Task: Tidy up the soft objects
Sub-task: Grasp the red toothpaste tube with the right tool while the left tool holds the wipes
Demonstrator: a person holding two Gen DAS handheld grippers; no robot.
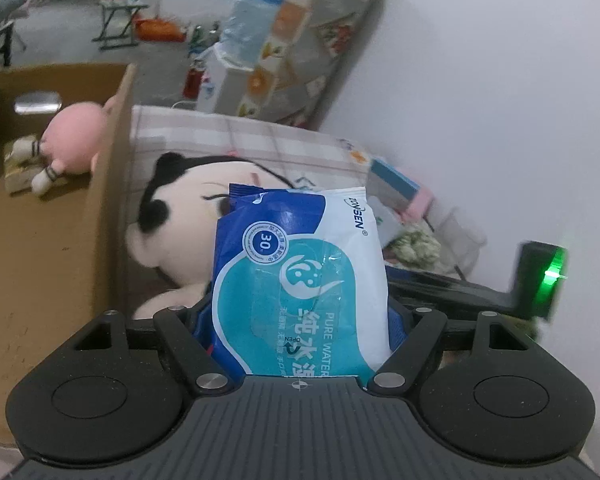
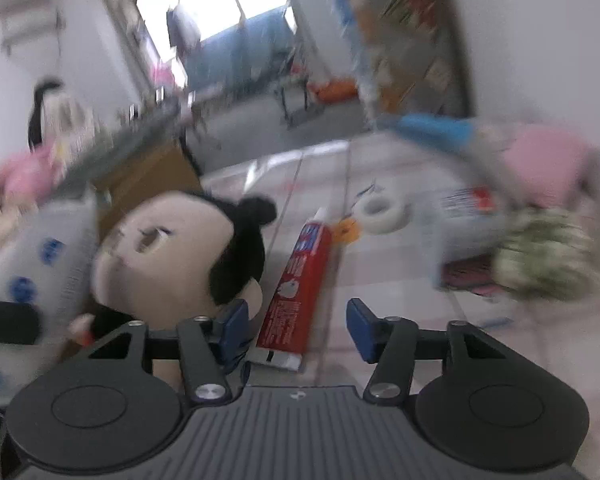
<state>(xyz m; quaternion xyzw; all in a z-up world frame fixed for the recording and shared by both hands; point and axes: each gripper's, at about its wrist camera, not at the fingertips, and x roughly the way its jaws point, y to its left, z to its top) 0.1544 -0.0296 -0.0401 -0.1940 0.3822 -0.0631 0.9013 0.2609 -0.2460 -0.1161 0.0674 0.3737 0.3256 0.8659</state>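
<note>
left tool (image 1: 300,320) pinches wipes pack (image 1: 300,272); right tool (image 2: 296,328) spread over checked tabletop (image 2: 380,272).

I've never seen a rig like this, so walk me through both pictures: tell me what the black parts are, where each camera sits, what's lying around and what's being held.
There is no robot arm here: a person carries a two-finger gripper in each hand, with a camera on each looking along its fingers. The left gripper is shut on a pack of wet wipes, beside a cardboard box holding a pink plush. The right gripper is open and empty above a red tube. A black-haired plush doll and a tape roll lie on the checked cloth.
</note>
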